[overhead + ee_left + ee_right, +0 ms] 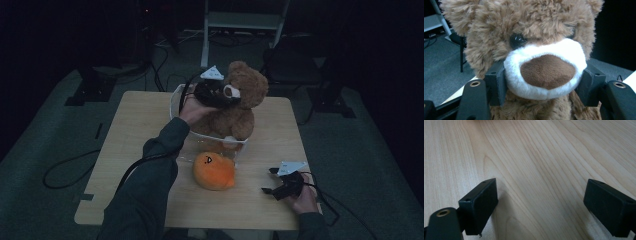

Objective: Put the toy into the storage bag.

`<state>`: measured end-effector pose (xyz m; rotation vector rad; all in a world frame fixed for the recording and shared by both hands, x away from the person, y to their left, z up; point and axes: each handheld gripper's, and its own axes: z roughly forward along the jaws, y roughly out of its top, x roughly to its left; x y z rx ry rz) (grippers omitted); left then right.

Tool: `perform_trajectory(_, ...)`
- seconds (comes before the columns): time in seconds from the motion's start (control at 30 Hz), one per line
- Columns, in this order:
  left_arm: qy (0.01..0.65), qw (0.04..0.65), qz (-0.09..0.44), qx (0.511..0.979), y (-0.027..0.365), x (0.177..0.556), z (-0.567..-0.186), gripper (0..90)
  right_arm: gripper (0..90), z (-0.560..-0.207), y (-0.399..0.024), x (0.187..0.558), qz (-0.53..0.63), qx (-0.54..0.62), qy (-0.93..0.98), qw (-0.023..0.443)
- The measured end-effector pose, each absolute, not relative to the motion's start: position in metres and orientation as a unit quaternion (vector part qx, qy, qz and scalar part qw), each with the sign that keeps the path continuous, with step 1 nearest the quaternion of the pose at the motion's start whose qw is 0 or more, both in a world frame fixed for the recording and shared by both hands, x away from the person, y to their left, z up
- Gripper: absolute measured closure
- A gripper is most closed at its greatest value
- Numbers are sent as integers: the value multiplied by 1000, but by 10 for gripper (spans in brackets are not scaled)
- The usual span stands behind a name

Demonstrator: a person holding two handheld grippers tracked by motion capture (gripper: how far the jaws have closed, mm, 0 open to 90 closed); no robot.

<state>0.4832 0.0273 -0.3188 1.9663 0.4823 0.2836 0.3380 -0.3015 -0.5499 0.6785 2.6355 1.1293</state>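
Between the left tongs point(545, 80), clenched on its muzzle, sits the teddy bear point(529, 37).

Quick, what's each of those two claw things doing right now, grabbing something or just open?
Left gripper: closed on the teddy bear's white muzzle.
Right gripper: open, holding nothing, just above the wooden table.
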Motion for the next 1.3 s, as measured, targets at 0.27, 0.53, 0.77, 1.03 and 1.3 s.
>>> perform_trajectory(0.27,190,516,119,827,27,481,-320,373,114,-550,-301,338,382,229,890,97)
perform_trajectory(0.53,181,507,111,835,28,479,-325,372,114,-550,-301,338,381,229,890,97)
perform_trajectory(0.77,175,495,113,843,27,478,-328,371,114,-550,-301,338,382,229,890,98)
perform_trajectory(1.03,168,485,116,850,26,476,-329,371,114,-550,-301,338,381,229,890,98)
perform_trajectory(1.3,167,473,108,858,26,477,-331,371,114,-550,-301,338,381,229,890,98)
